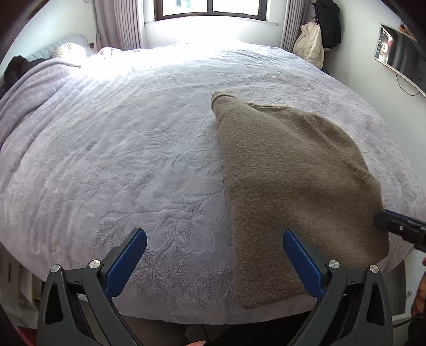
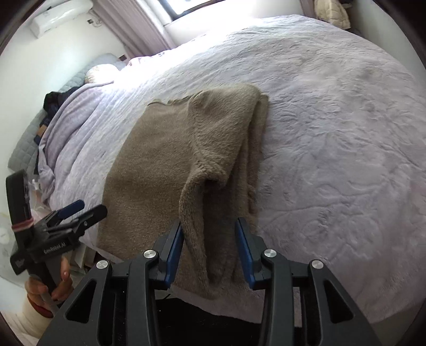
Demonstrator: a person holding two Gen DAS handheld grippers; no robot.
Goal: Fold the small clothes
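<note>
The left claw [image 1: 214, 262] hangs wide open over the near edge of the bed [image 1: 133, 159], its blue fingers [image 1: 127, 262] holding nothing; the right finger overlaps the near left part of the brown sweater [image 1: 293, 173]. The right claw [image 2: 209, 250] is partly open, its fingers on either side of a raised fold of the sweater [image 2: 173, 149], the left pad touching the fabric without pinching it. The sweater lies folded lengthwise on the lilac bed cover, its near end at the bed's edge. Farther off are a window [image 1: 210, 9] and curtains [image 1: 127, 24].
</note>
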